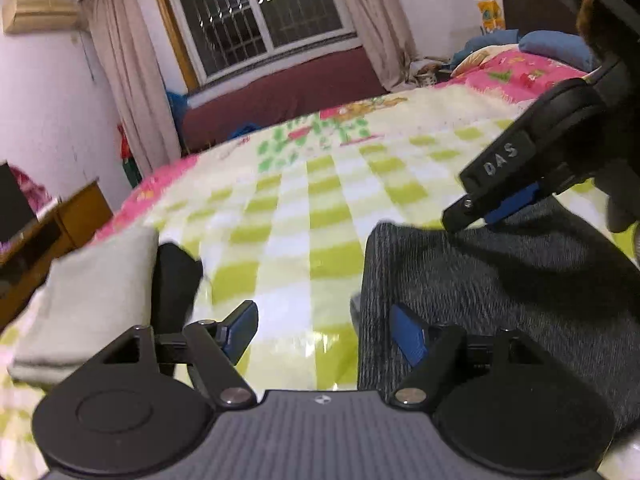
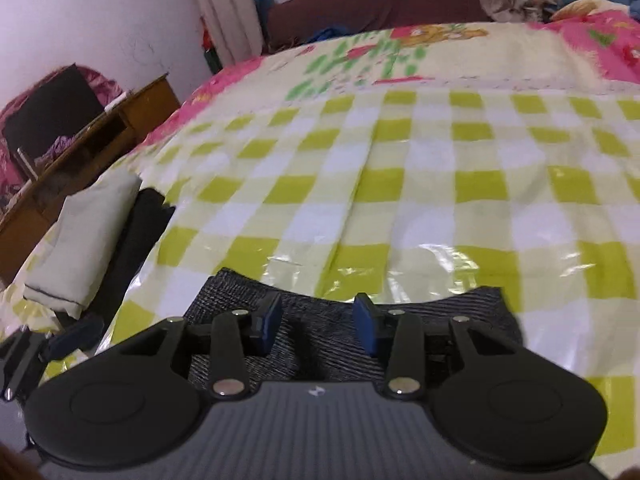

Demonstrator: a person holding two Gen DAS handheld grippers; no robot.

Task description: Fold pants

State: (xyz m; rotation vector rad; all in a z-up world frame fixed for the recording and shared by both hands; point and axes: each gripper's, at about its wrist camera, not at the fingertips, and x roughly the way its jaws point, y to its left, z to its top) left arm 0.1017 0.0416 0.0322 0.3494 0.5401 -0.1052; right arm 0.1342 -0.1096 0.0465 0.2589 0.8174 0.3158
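Note:
Dark grey ribbed pants (image 1: 500, 288) lie folded on the green-and-white checked sheet (image 1: 296, 216). My left gripper (image 1: 324, 332) is open, its right finger over the pants' left edge, its left finger over bare sheet. The right gripper (image 1: 492, 200) shows from the side in the left wrist view, low over the pants. In the right wrist view my right gripper (image 2: 316, 324) is open just above the pants (image 2: 320, 320), nothing between its blue pads. The left gripper's tip (image 2: 76, 336) shows at the far left.
A folded beige garment (image 1: 88, 292) on a black one (image 1: 176, 280) lies at the bed's left edge; it also shows in the right wrist view (image 2: 88, 236). A wooden desk (image 2: 100, 128) stands left of the bed. Pillows and a pink quilt (image 1: 520, 68) lie far right.

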